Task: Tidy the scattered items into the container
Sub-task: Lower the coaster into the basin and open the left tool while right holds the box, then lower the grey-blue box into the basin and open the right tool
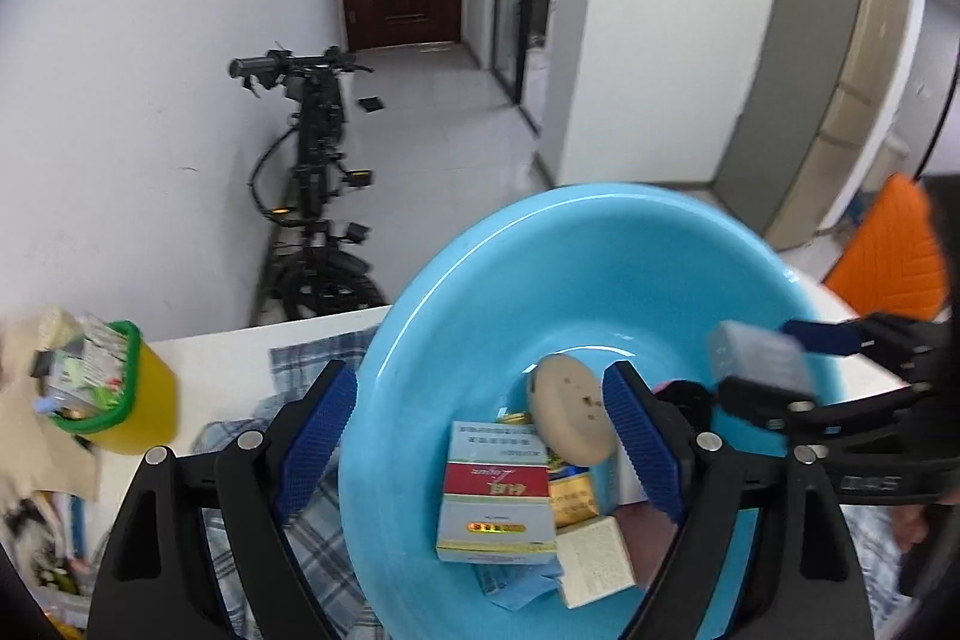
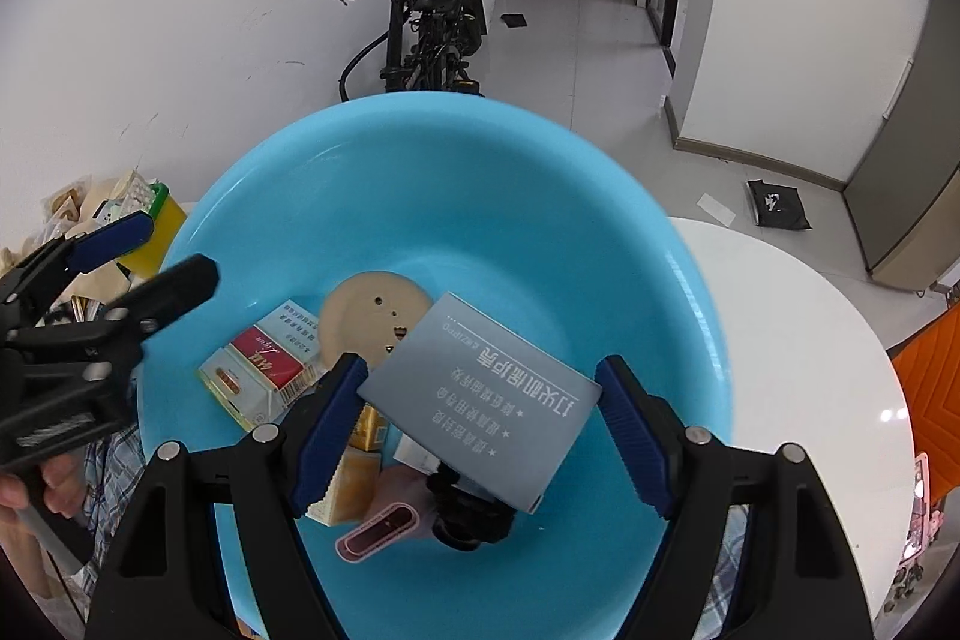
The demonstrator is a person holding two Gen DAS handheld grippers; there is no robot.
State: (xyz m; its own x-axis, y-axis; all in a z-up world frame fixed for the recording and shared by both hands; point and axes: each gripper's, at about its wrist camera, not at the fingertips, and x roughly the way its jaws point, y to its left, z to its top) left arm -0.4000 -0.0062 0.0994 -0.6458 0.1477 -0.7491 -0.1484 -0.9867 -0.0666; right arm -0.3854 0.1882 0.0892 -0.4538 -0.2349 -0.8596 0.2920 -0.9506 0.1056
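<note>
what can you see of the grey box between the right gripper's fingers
The grey box is a flat rectangular carton, matte cardboard by its look, printed with white Chinese text. It sits tilted above the blue basin, between the open fingers of the right gripper; whether either pad touches it is unclear. Its image is motion-blurred in the left wrist view.

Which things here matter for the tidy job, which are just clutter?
Job:
- blue basin
- grey box between the right hand-held gripper fingers
- red-and-white box
- tan disc
- left hand-held gripper, open

Lying about:
- yellow bin
- bicycle
- plaid cloth
</note>
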